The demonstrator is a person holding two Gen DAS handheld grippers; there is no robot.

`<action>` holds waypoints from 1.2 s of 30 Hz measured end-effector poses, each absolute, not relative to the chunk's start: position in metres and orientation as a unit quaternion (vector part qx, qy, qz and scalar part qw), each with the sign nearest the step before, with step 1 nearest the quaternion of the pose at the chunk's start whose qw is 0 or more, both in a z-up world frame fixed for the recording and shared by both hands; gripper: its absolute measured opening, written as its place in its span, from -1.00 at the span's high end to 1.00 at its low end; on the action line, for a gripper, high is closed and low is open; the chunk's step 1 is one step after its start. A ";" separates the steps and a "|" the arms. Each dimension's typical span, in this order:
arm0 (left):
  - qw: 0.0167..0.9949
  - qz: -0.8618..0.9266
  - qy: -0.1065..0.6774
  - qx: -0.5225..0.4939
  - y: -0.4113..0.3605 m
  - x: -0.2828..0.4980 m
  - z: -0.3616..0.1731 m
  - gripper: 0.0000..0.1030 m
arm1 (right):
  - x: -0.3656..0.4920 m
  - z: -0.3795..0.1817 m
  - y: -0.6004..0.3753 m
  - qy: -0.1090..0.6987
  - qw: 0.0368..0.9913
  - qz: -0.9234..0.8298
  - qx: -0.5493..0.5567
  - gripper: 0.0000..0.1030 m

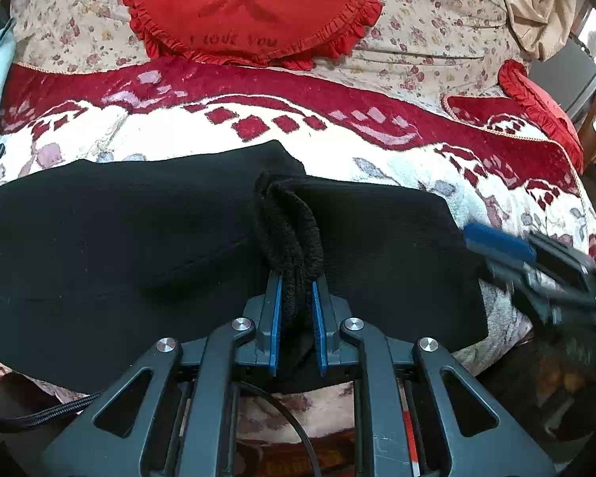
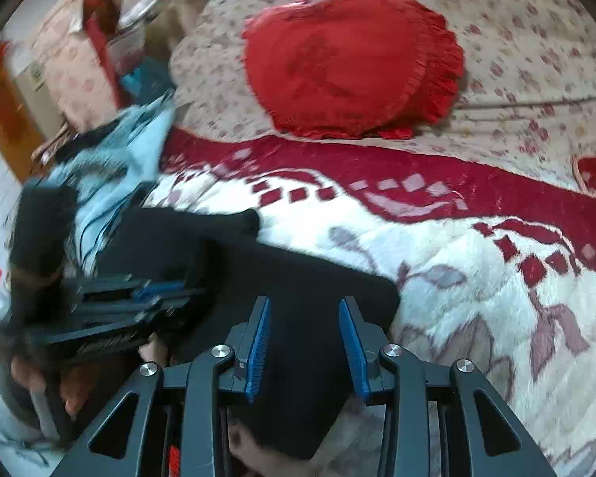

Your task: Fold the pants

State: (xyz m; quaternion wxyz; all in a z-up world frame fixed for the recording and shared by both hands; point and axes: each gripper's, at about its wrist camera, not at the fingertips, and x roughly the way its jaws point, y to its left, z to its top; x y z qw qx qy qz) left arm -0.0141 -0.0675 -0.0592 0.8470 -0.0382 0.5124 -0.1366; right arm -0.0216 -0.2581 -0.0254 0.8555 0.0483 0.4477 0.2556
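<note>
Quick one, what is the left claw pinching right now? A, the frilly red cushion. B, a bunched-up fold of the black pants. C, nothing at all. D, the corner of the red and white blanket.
B: in the left wrist view the left claw is shut on a gathered ridge of the black pants, whose fuzzy inner side stands up between the blue pads.

The pants lie flat across the blanket, near its front edge. Behind the blanket lies the quilt, and on the quilt rests a round cushion. A second cushion lies at the right side. The left gripper stands over the middle of the pants, the right gripper at their right end.
</note>
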 end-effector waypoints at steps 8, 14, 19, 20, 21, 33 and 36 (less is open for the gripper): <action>0.849 -0.134 0.509 -0.046 -0.065 -0.018 -0.060 0.72 | -0.047 -0.052 -0.243 0.474 0.843 0.252 0.009 0.31; 0.858 -0.122 0.499 -0.023 -0.065 -0.029 -0.052 0.69 | -0.044 -0.037 -0.247 0.481 0.838 0.255 0.037 0.32; 0.860 -0.110 0.497 -0.024 -0.055 -0.035 -0.045 0.52 | -0.035 -0.025 -0.238 0.473 0.842 0.255 0.036 0.32; 0.861 -0.107 0.497 -0.025 -0.052 -0.036 -0.044 0.47 | -0.033 -0.024 -0.235 0.472 0.843 0.257 0.037 0.32; 0.861 -0.102 0.497 -0.025 -0.049 -0.038 -0.042 0.44 | -0.031 -0.023 -0.232 0.471 0.842 0.260 0.038 0.32; 0.874 -0.028 0.485 -0.010 -0.005 -0.048 -0.036 0.44 | -0.006 -0.048 -0.170 0.485 0.830 0.275 -0.014 0.22; 0.872 -0.021 0.489 -0.017 0.003 -0.047 -0.038 0.44 | -0.005 -0.049 -0.167 0.482 0.830 0.281 -0.017 0.02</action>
